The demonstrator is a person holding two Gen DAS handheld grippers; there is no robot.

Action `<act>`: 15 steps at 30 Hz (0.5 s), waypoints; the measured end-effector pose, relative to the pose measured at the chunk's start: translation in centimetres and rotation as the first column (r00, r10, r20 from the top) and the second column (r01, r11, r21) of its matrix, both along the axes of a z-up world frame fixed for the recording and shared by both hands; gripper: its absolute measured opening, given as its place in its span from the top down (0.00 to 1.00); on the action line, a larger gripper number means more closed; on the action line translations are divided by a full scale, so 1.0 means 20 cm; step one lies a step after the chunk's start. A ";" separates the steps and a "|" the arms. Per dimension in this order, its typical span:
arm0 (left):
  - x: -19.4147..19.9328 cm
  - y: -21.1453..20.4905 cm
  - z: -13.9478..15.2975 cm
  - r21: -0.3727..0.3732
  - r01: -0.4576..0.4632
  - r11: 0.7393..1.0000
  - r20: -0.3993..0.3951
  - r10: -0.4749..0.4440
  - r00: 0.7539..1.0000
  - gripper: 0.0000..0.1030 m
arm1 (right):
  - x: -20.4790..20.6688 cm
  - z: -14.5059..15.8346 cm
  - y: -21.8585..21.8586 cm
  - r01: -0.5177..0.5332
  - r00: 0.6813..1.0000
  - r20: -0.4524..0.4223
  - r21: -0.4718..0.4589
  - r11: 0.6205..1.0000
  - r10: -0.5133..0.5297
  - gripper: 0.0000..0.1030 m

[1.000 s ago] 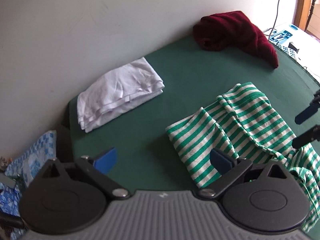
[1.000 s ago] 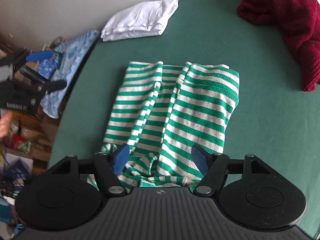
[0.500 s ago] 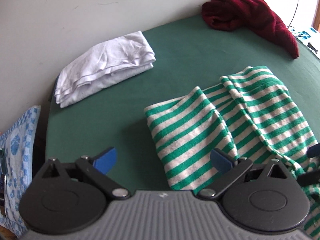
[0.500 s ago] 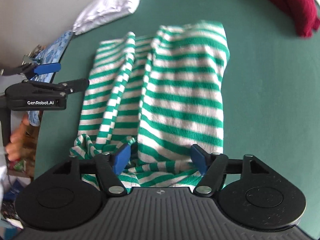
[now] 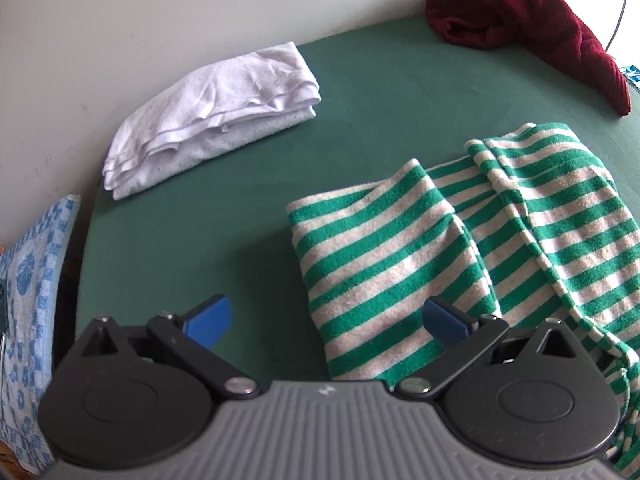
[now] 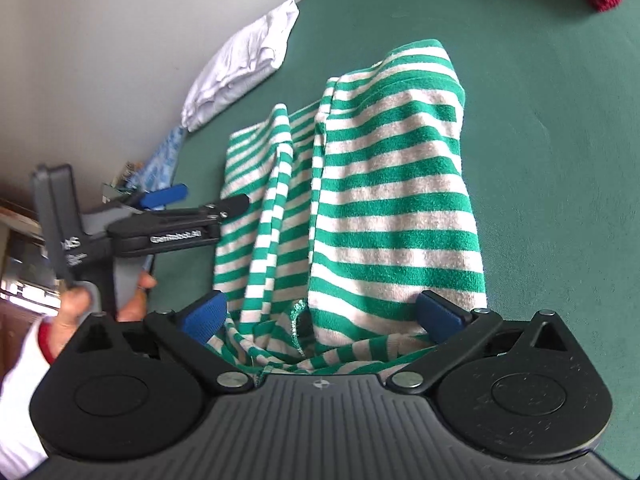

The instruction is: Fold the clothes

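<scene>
Striped garment part-folded on green table; both grippers spread, holding nothing.

Striped garment lies on the table, long axis running near-to-far. Right gripper straddles its bunched near end, jaws wide, nearer of the two. Left gripper sits off the left edge, jaws wide. Folded white garment far left; red garment far right.
</scene>
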State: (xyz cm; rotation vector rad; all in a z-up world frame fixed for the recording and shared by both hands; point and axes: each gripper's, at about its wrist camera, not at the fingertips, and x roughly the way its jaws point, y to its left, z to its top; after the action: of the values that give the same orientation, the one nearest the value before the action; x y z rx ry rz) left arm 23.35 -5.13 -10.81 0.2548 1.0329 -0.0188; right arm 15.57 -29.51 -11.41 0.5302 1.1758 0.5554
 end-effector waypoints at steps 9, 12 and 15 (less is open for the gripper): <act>0.02 0.05 -0.03 -0.068 -0.039 0.997 -0.028 0.037 0.999 0.00 | 0.02 0.01 -0.10 0.039 0.999 0.008 -0.005 0.999 -0.039 0.44; 0.03 0.06 -0.03 -0.081 -0.044 0.996 -0.033 0.041 0.999 0.00 | 0.01 0.04 -0.13 0.079 0.994 0.071 -0.004 0.997 -0.078 0.48; 0.03 0.07 -0.04 -0.094 -0.049 0.994 -0.038 0.046 0.998 0.00 | 0.03 0.04 -0.13 0.097 0.988 0.131 -0.085 0.992 -0.085 0.48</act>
State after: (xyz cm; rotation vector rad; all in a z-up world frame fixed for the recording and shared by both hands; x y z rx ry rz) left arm 24.03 -3.75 -11.59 0.1435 1.0701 -0.0295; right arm 16.15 -32.09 -10.53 0.4610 1.0456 0.4482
